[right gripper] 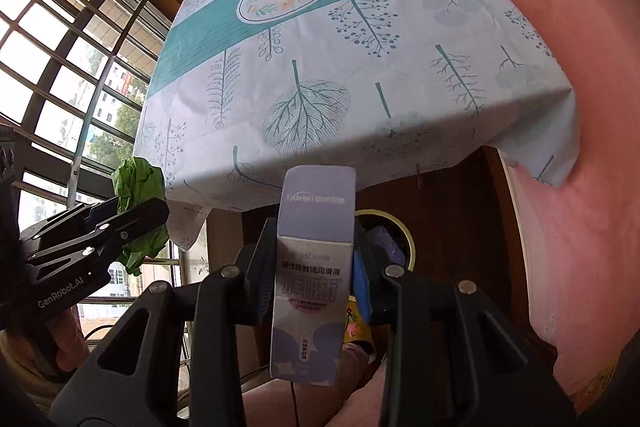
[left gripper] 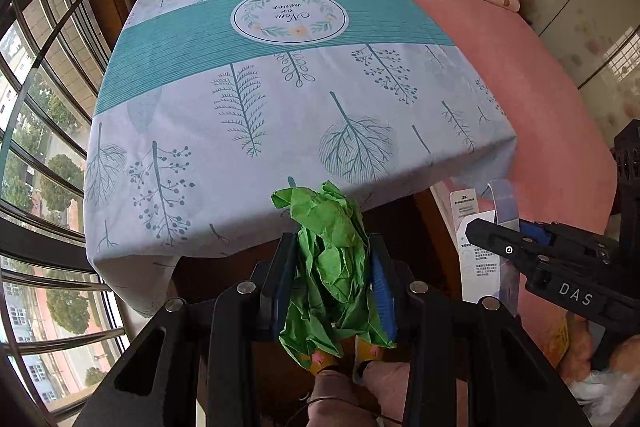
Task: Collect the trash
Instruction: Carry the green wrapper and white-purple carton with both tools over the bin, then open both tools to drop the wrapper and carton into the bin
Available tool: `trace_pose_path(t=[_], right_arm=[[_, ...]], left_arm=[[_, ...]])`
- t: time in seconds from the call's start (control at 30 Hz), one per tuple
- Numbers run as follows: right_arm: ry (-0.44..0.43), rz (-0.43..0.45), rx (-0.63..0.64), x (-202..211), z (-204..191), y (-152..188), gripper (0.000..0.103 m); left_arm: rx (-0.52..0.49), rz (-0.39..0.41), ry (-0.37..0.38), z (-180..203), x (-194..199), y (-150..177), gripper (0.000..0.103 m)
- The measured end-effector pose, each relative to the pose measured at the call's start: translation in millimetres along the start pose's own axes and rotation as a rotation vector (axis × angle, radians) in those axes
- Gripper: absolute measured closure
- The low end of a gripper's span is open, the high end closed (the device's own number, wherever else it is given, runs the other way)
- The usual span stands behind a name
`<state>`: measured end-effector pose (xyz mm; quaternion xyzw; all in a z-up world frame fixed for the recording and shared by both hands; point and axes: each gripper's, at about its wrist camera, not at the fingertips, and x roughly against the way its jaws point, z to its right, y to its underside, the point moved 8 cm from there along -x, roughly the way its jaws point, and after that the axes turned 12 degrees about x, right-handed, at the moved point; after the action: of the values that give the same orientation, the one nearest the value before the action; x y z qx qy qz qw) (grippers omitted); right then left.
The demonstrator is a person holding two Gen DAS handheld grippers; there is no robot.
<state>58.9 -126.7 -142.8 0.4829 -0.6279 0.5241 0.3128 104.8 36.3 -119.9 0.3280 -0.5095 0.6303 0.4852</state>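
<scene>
My left gripper [left gripper: 331, 259] is shut on a crumpled green paper [left gripper: 332, 267], held in the air just off the near edge of the table. That green paper [right gripper: 138, 211] and the left gripper [right gripper: 132, 215] also show at the left of the right wrist view. My right gripper [right gripper: 314, 255] is shut on a tall pale purple carton [right gripper: 312, 279] with printed text, held upright below the table edge. In the left wrist view the carton [left gripper: 480, 251] sits in the right gripper [left gripper: 486, 233] at the right.
A table with a white and teal leaf-print cloth [left gripper: 280, 99] fills the middle. A pink bed [left gripper: 540, 87] with pillows and soft toys lies to the right. A yellow-rimmed bin [right gripper: 390, 239] stands under the table. Barred windows [left gripper: 36, 147] run along the left.
</scene>
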Motion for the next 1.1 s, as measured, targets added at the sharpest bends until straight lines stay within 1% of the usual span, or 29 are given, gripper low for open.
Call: trace_pose_path(t=[0.13, 0.27, 0.47, 0.63, 0.73, 0.9, 1.1], right_arm=[[-0.003, -0.044, -0.003, -27.5, 12.3, 23.2, 0.073], [-0.009, -0.071, 0.015, -66.5, 25.1, 47.2, 0.073], [-0.015, -0.131, 0.004, -145.0, 53.8, 90.4, 0.073], [-0.018, -0.153, -0.027, -203.5, 75.8, 122.4, 0.073], [-0.025, -0.152, -0.059, -229.3, 84.6, 138.3, 0.073], [-0.027, -0.15, -0.084, -266.9, 97.2, 151.6, 0.073], [-0.017, -0.141, -0.125, -295.8, 113.3, 159.9, 0.073]], left_arm=[[0.002, -0.027, -0.016, 6.9, -22.7, 20.6, 0.067], [0.023, -0.058, -0.034, 10.9, -60.6, 46.8, 0.067], [0.08, -0.095, -0.08, 5.5, -139.9, 88.5, 0.067], [0.12, -0.116, -0.071, -1.9, -204.7, 116.4, 0.067], [0.133, -0.133, -0.053, -4.1, -239.5, 128.6, 0.067], [0.135, -0.159, -0.048, -12.4, -287.1, 142.6, 0.067], [0.113, -0.164, -0.047, -18.8, -324.7, 151.1, 0.066]])
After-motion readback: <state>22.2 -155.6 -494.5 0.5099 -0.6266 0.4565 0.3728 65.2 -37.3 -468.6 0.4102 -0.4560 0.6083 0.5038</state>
